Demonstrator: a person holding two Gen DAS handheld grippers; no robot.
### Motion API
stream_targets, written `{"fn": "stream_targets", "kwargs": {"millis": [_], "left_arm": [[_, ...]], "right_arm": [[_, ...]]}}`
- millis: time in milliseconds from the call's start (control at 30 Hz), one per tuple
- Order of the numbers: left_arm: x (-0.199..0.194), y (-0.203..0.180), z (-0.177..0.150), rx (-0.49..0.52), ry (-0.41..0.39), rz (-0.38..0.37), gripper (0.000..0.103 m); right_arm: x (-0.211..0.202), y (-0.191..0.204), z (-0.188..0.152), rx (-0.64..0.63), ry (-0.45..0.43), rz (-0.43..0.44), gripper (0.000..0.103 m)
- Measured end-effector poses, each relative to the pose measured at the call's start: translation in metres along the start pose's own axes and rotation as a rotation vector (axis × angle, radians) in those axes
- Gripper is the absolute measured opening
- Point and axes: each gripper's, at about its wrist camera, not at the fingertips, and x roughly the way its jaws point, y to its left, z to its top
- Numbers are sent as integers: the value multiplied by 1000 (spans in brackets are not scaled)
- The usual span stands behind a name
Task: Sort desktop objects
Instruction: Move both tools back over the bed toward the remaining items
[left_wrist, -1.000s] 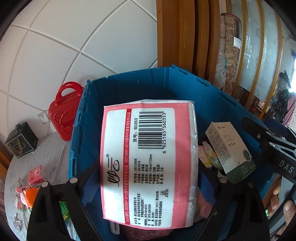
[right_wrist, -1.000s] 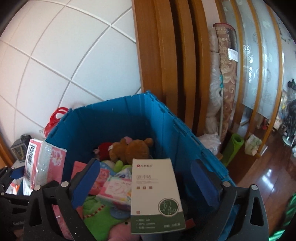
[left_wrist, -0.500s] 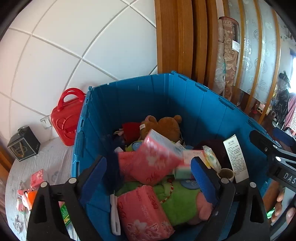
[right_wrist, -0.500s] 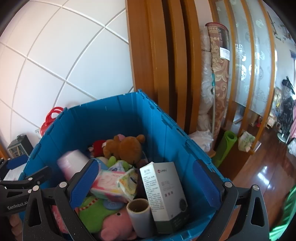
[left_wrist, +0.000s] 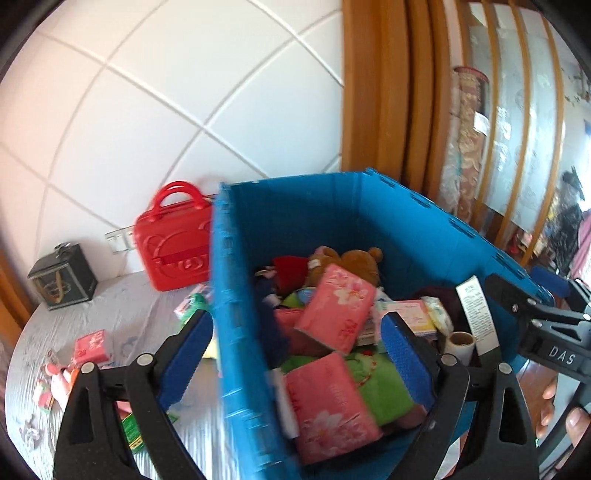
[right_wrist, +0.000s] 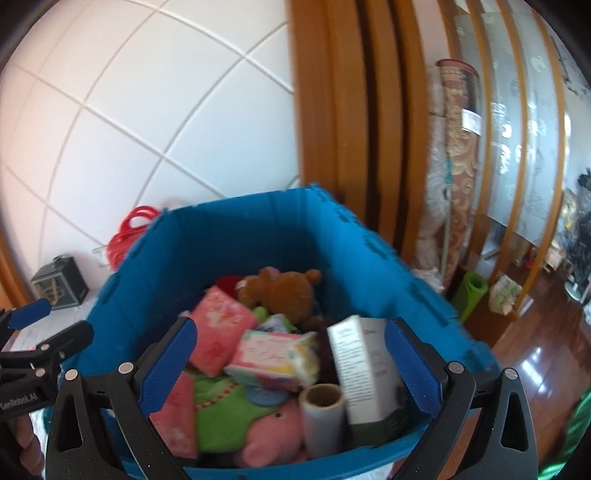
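Two Empty Claws Above the Blue Bin

Both claws stand spread and hold nothing. The left claw (left_wrist: 297, 338) straddles the near-left wall of the blue bin (left_wrist: 236, 295); the right claw (right_wrist: 290, 360) hovers over the bin's near rim.

Items already in the bin: two pink tissue packs (left_wrist: 334, 308), a white carton (right_wrist: 364, 369) standing tilted, a cardboard roll (right_wrist: 323, 408), a brown plush bear (right_wrist: 280, 291) and a green-and-pink soft toy (right_wrist: 229, 410).

Items left on the table (left_wrist: 110, 314): a small pink tissue pack (left_wrist: 92, 345), green packets (left_wrist: 131, 430) near the left claw and several small toys at the table edge. A red case (left_wrist: 171, 240) and a dark box (left_wrist: 62, 275) stand by the wall.

Handling, as judged: the small pink tissue pack is probably light and soft, with a slick wrapper. Close across its short sides, at mid-length, so that it compresses evenly and does not slip out. Flat green packets may need an edge grip.
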Motion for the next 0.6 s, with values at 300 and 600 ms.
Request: {"fn": "stream_targets", "kwargs": {"millis": [300, 600], "left_arm": [[-27, 88, -24, -103, -29, 115, 93], [-50, 206, -72, -202, -18, 298, 93]], "right_arm": [[2, 87, -4, -76, 0, 113, 103], [-13, 200, -1, -170, -57, 268, 103]]}}
